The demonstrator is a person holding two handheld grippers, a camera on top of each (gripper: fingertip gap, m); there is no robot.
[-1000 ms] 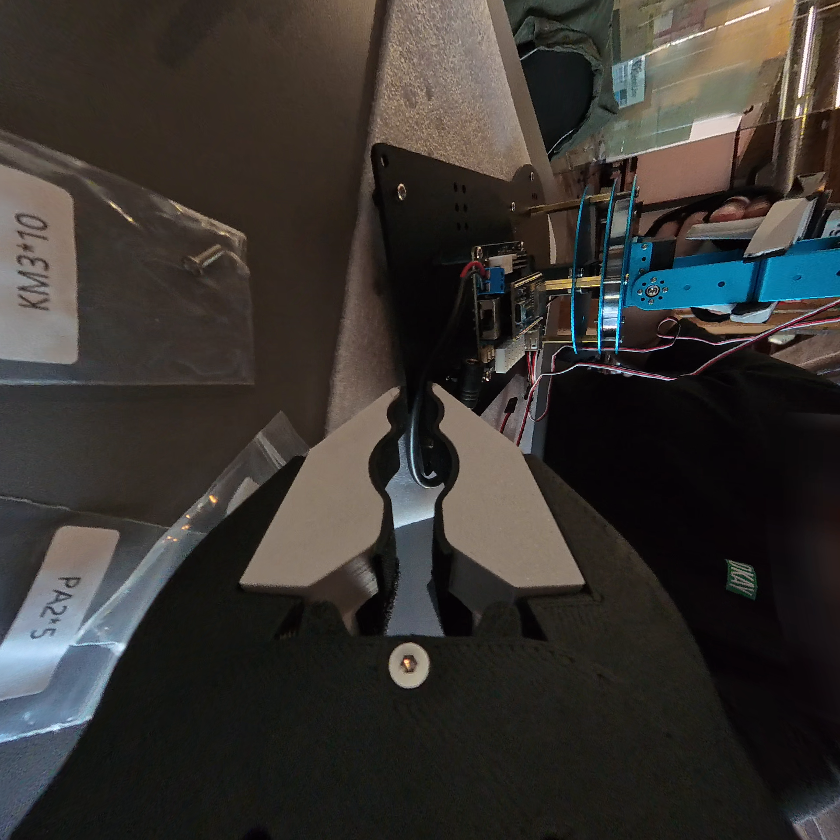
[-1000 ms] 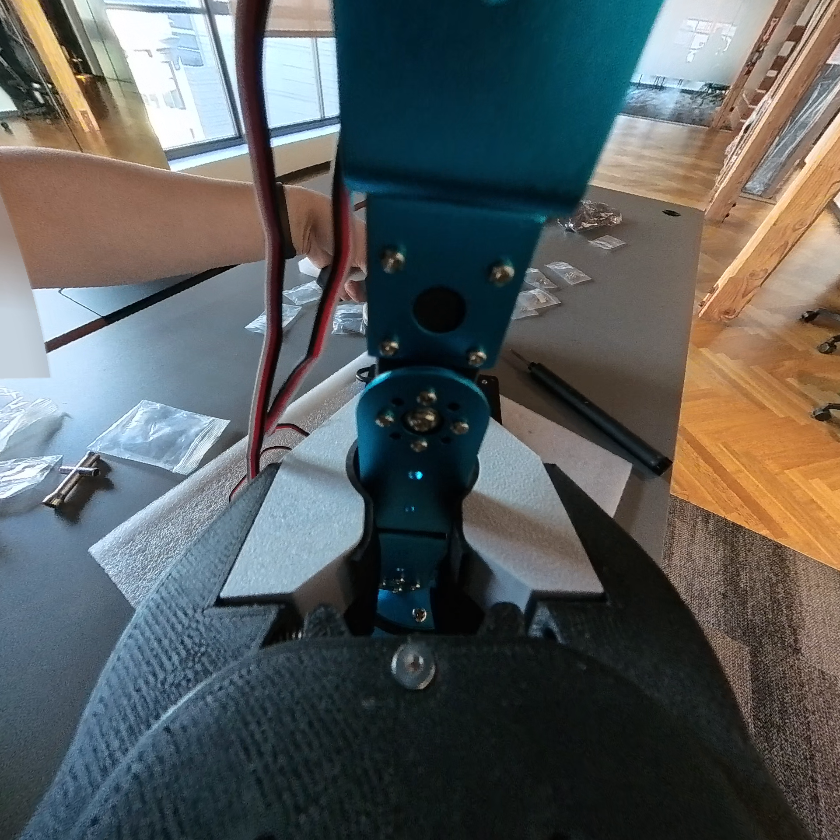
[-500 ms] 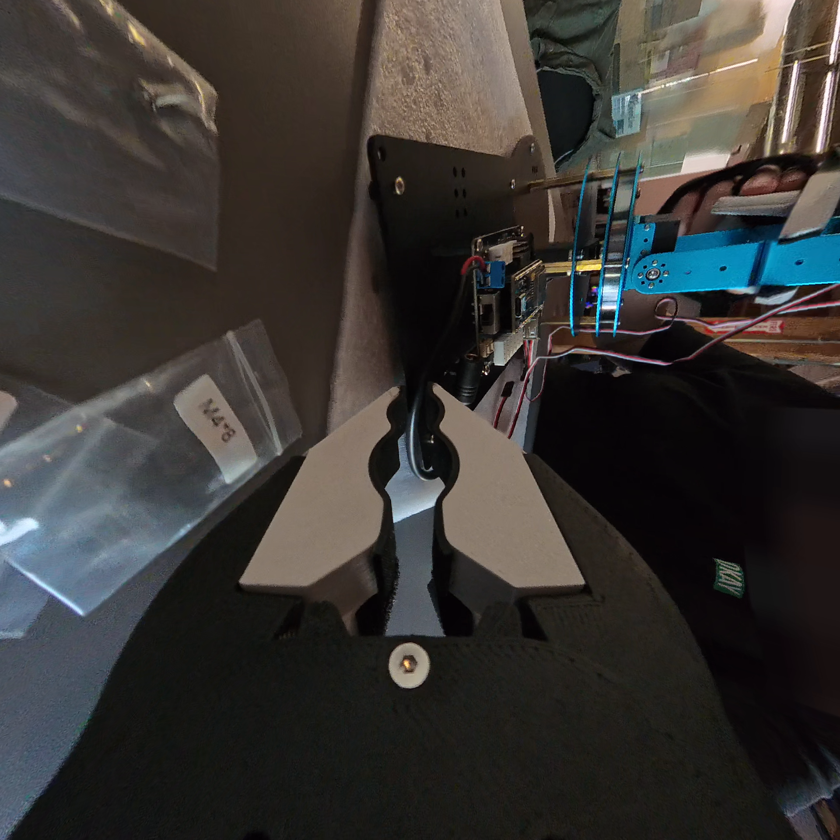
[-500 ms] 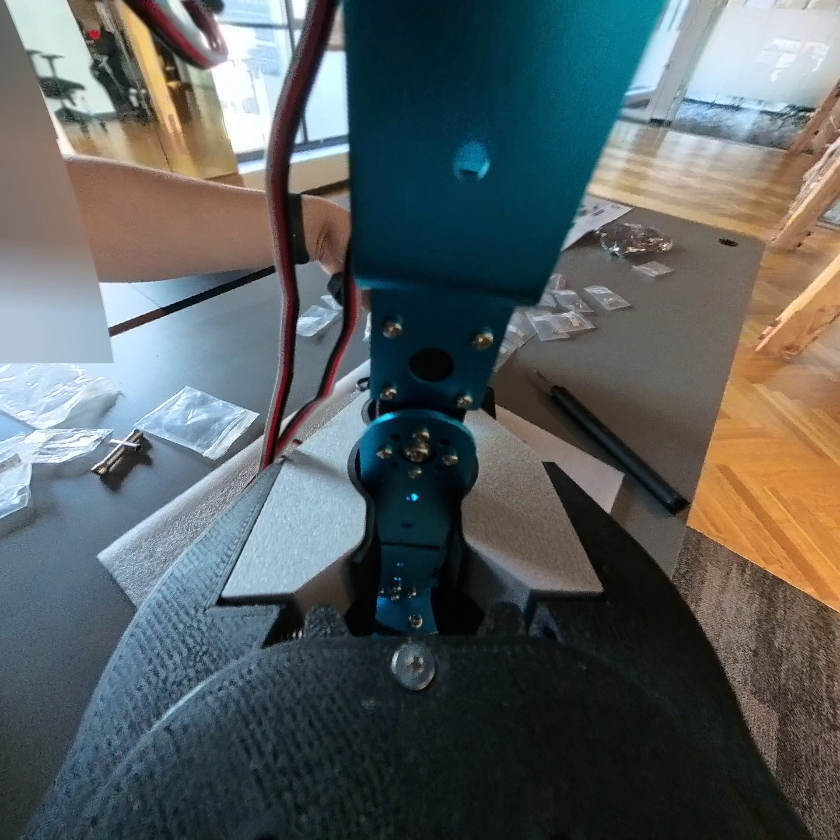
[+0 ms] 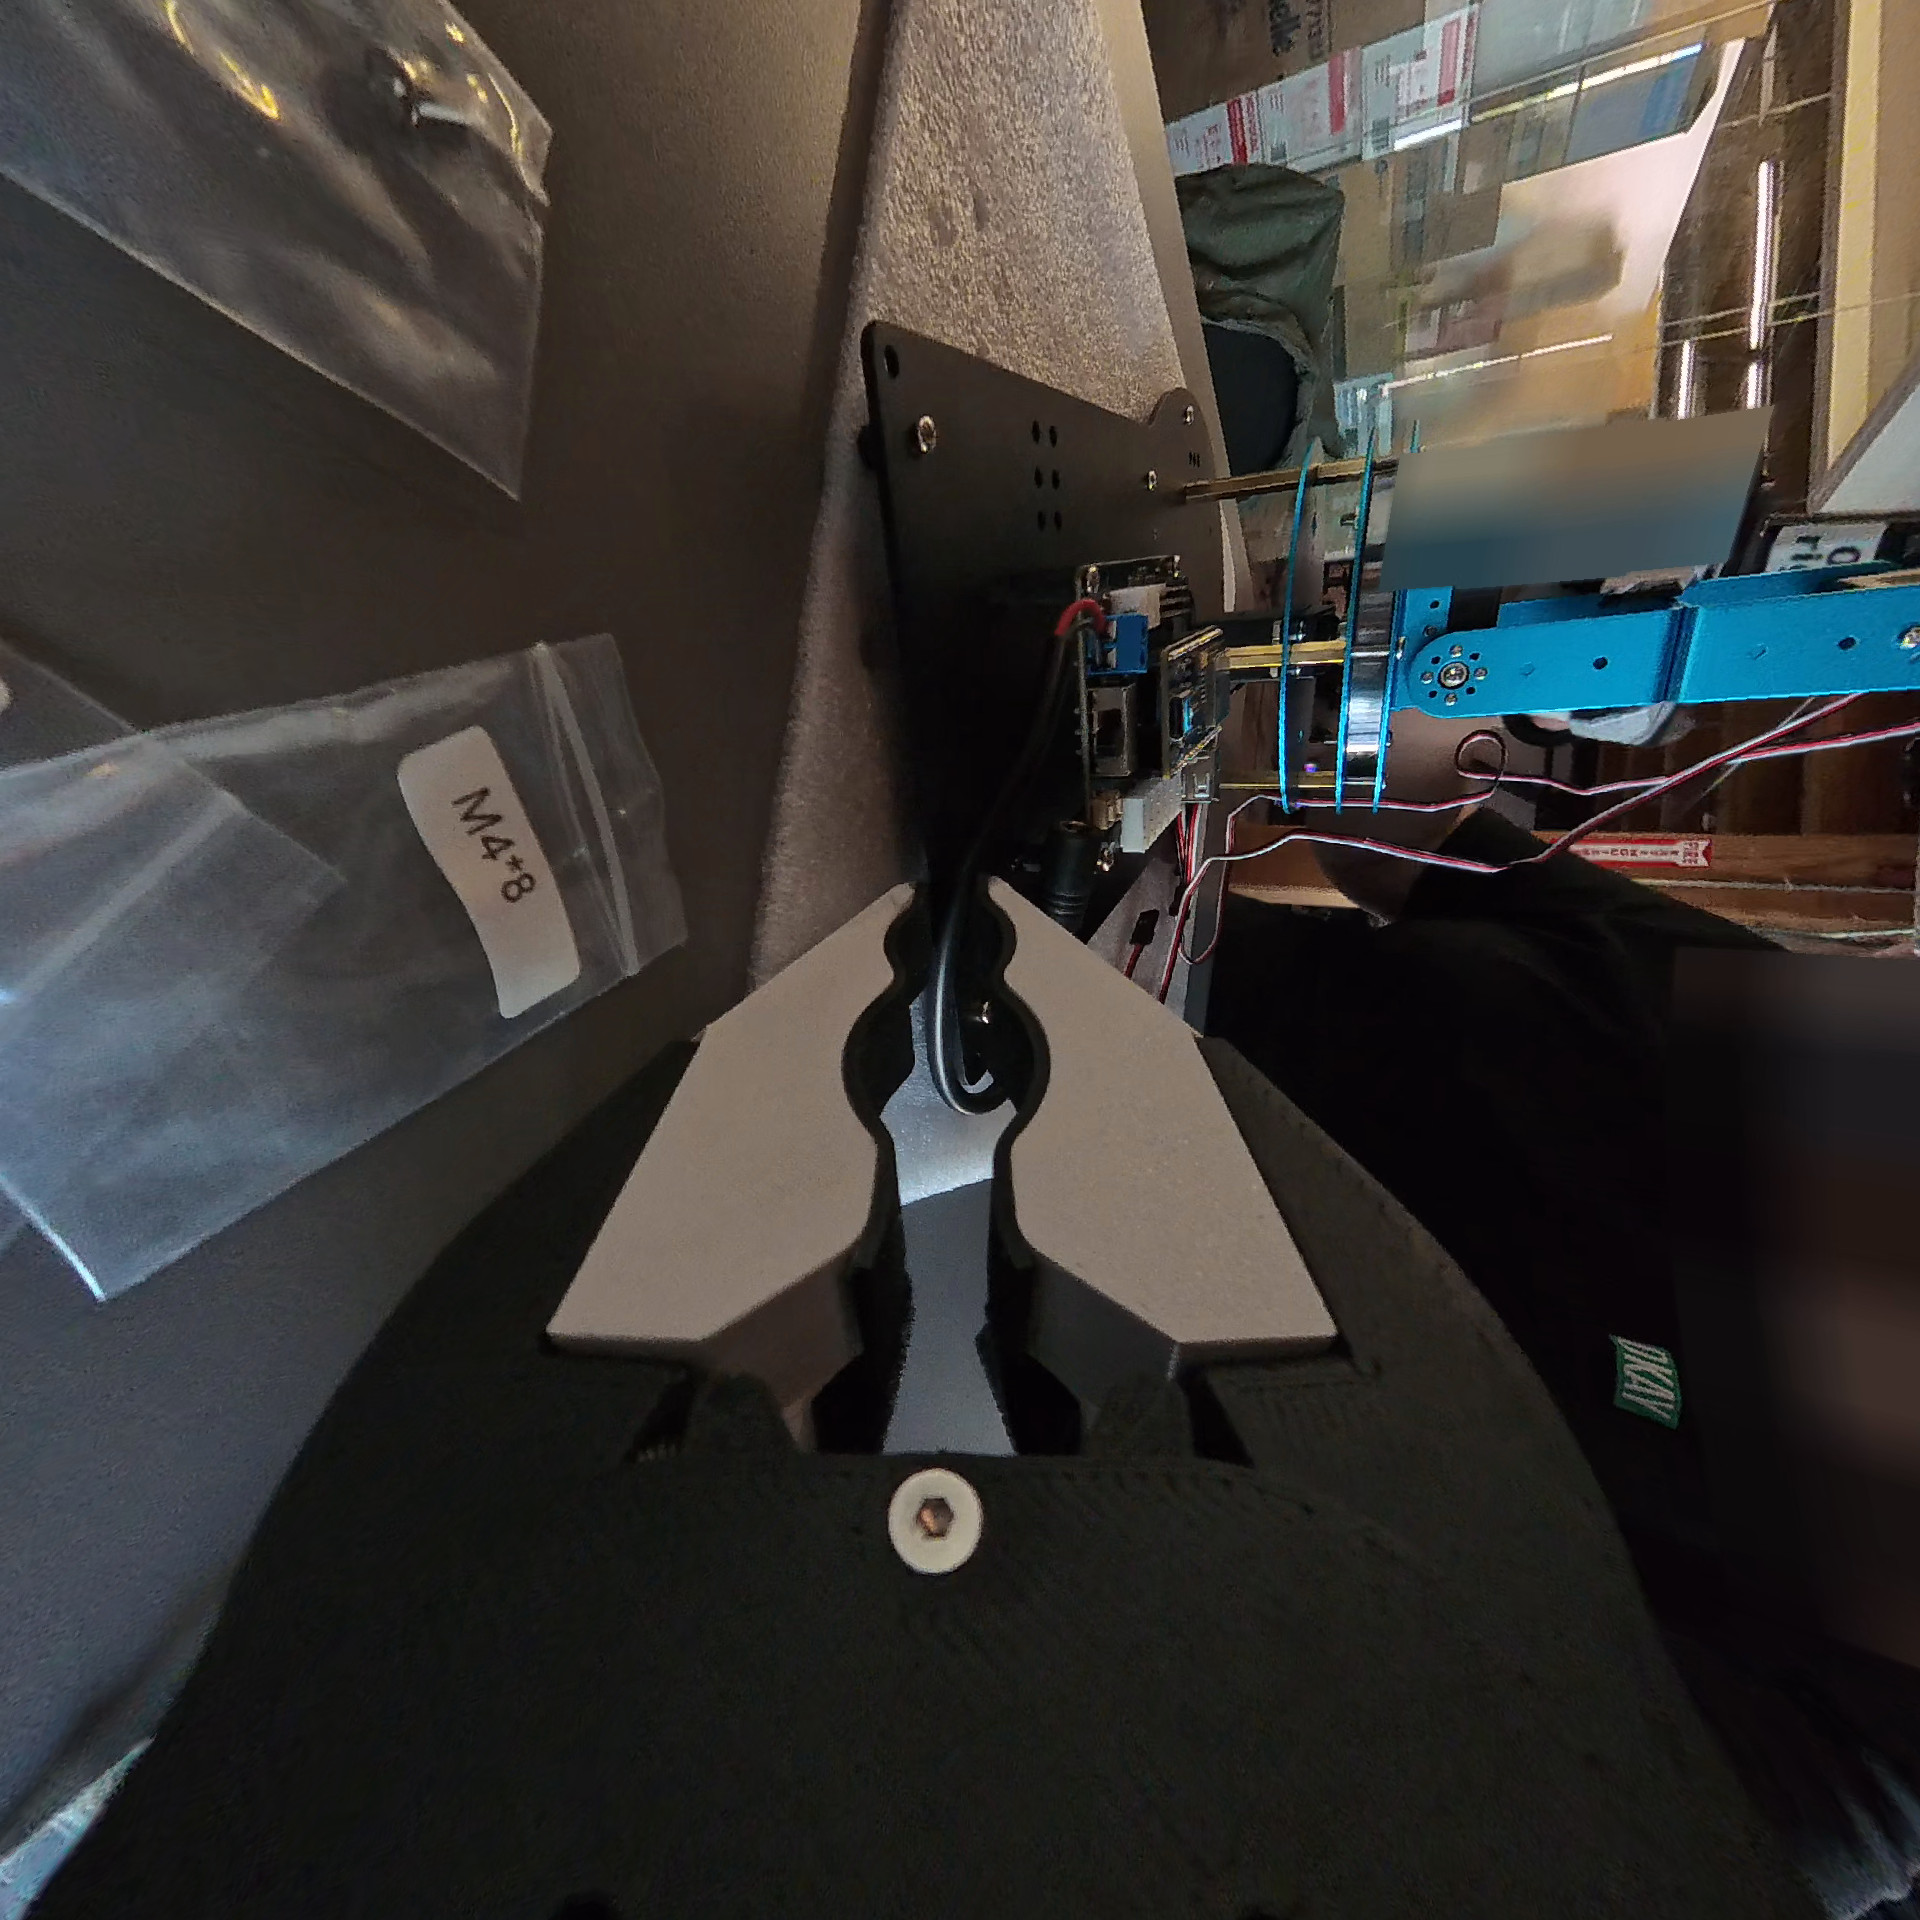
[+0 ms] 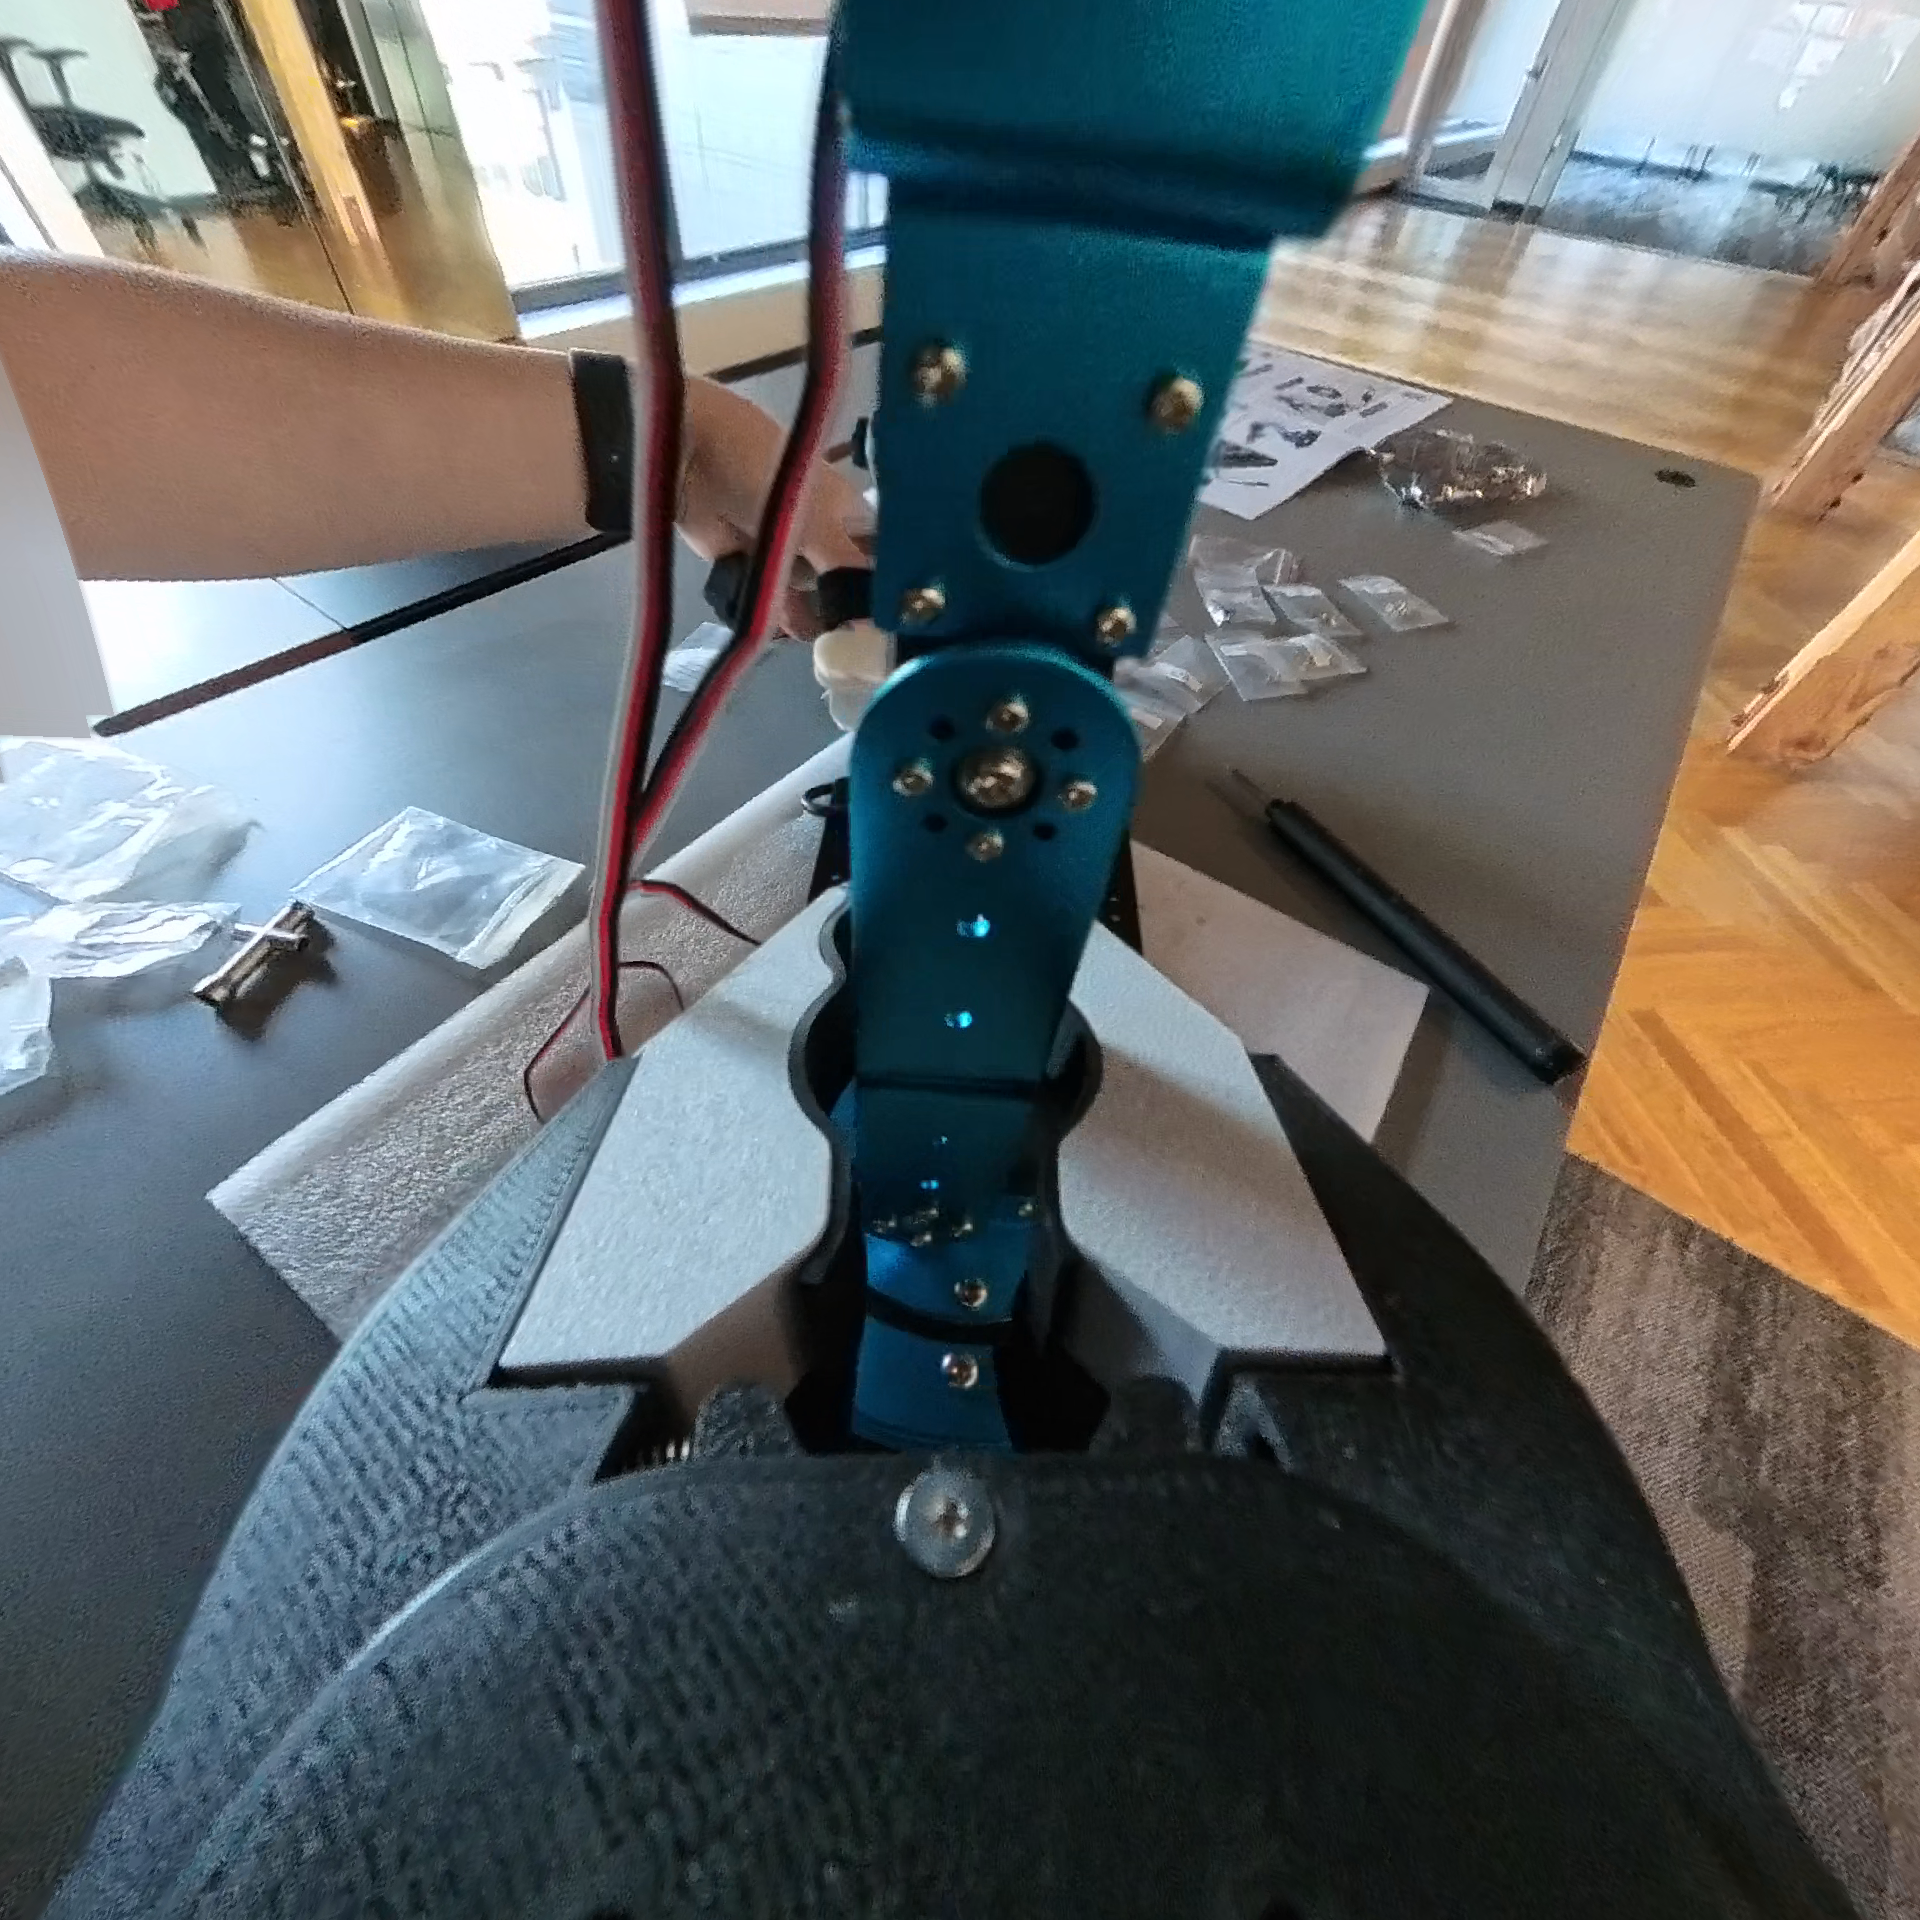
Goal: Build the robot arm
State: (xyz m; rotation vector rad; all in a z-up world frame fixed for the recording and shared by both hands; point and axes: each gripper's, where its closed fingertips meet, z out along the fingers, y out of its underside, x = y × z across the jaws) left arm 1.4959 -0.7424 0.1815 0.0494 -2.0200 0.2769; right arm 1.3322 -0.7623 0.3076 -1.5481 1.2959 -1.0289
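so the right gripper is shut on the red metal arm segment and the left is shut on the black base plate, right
Not quite: the arm segment in the right gripper is blue, not red, as the right wrist view shows. The left gripper is indeed shut on the black base plate.

Labelled bag [image 5: 312, 935] slides in at nine o'clock in the left view; the blue arm [image 6: 997, 831] tilts back, paper sheet [image 6: 1309, 426] now showing at one o'clock

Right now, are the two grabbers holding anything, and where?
Yes. The right gripper clamps the blue metal arm near its lower link. The left gripper pinches the black cable at its loop.
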